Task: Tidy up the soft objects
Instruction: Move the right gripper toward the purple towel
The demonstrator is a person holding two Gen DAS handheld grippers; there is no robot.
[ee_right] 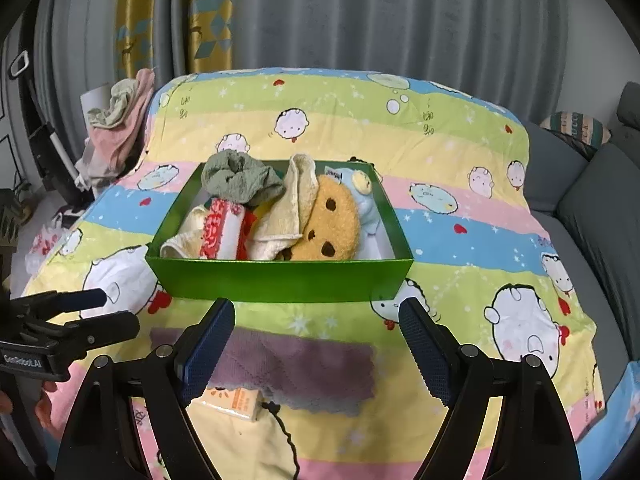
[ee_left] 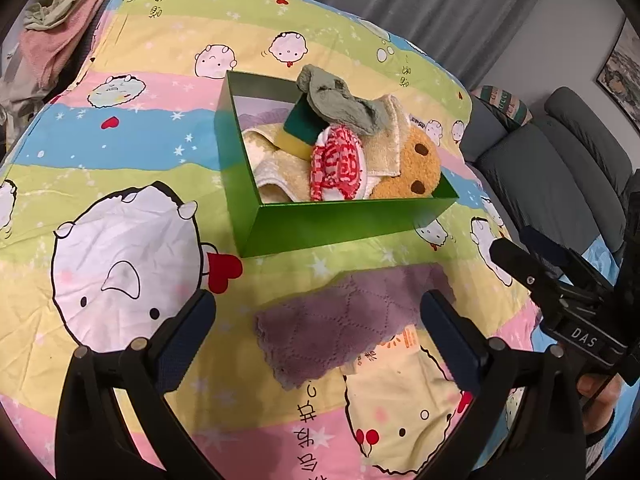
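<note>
Grey curtains hang behind a cartoon-print bedspread [ee_right: 460,184]. Both the left gripper [ee_left: 318,316] and right gripper [ee_right: 316,340] stand wide, holding nothing, each over the purple cloth [ee_left: 336,320] lying flat; beyond them sits the green box [ee_right: 280,276] of soft things.

The sheet [ee_right: 460,184] is striped in pastel green, yellow, pink and blue, printed with white cartoon faces, red hearts and stars. The box [ee_right: 280,280] is glossy green. The flat cloth [ee_right: 304,368] is mauve with quilted diamond stitching. In the box: a tan plush cookie [ee_right: 328,224] with brown spots, a grey-green rag [ee_right: 240,178], a cream towel [ee_right: 292,208] and a red-and-white patterned cloth [ee_left: 340,164].
</note>
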